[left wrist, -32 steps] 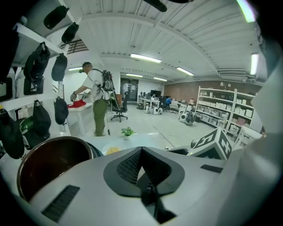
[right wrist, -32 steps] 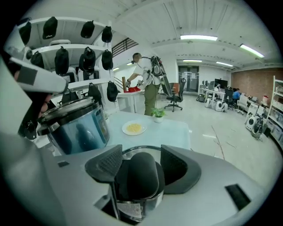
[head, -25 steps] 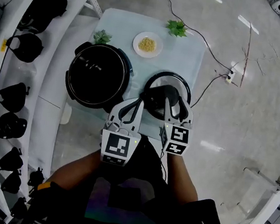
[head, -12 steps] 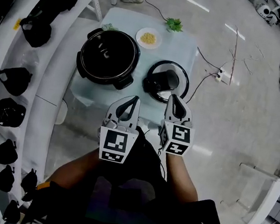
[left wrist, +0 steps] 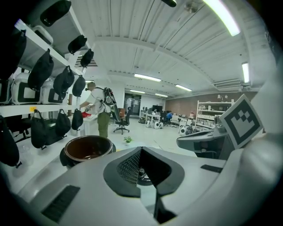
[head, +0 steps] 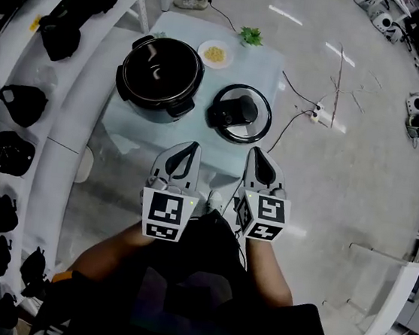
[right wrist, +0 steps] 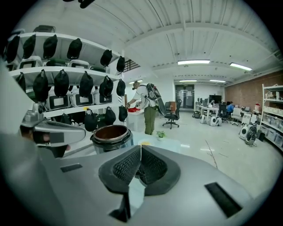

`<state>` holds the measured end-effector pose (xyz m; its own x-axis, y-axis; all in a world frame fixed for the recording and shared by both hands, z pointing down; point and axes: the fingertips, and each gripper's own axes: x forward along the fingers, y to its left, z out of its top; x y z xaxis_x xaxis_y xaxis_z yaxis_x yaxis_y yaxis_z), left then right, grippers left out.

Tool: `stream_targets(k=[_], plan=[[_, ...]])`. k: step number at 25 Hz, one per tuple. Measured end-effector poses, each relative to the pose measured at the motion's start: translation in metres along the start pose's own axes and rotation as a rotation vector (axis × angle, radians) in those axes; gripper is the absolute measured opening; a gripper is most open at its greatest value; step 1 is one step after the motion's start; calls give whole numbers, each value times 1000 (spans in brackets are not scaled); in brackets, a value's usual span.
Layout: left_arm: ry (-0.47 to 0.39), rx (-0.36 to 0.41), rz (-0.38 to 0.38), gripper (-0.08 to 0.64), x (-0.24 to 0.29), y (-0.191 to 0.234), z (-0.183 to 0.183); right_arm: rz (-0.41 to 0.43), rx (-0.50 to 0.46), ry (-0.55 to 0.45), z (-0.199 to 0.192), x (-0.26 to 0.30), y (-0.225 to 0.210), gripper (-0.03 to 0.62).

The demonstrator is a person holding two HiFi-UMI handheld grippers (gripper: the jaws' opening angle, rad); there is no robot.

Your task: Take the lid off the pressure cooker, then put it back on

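A table (head: 270, 72) with a pale blue cloth stands on a shiny grey floor (head: 359, 181). Near its far edge sits a white plate (head: 216, 53) with yellow food on it. A little green plant (head: 250, 35) is just beside the plate. A black cable (head: 298, 90) runs over the floor to a white plug box (head: 318, 114). White shelves (head: 71, 93) on the left hold black bags (head: 7, 152). Far off, a person (right wrist: 146, 106) stands by the shelves, near a chair (right wrist: 171, 115).
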<state>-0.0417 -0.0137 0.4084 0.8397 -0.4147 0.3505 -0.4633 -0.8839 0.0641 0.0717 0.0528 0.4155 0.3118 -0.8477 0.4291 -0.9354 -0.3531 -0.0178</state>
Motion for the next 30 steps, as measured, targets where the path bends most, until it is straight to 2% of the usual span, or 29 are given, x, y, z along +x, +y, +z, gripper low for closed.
stream_targets(k=[11,21,30], plan=[[-11,-19,110,6,-8,-54,-3,152,-70,-19,-7,-45,-27,20],[-18,10,159,6,-7,-119,3,256,-83,-38,-12,-77,-63,19],[-33,10,228,6,-9,-141,-1,323,-109,-53,-20,-88,-76,18]])
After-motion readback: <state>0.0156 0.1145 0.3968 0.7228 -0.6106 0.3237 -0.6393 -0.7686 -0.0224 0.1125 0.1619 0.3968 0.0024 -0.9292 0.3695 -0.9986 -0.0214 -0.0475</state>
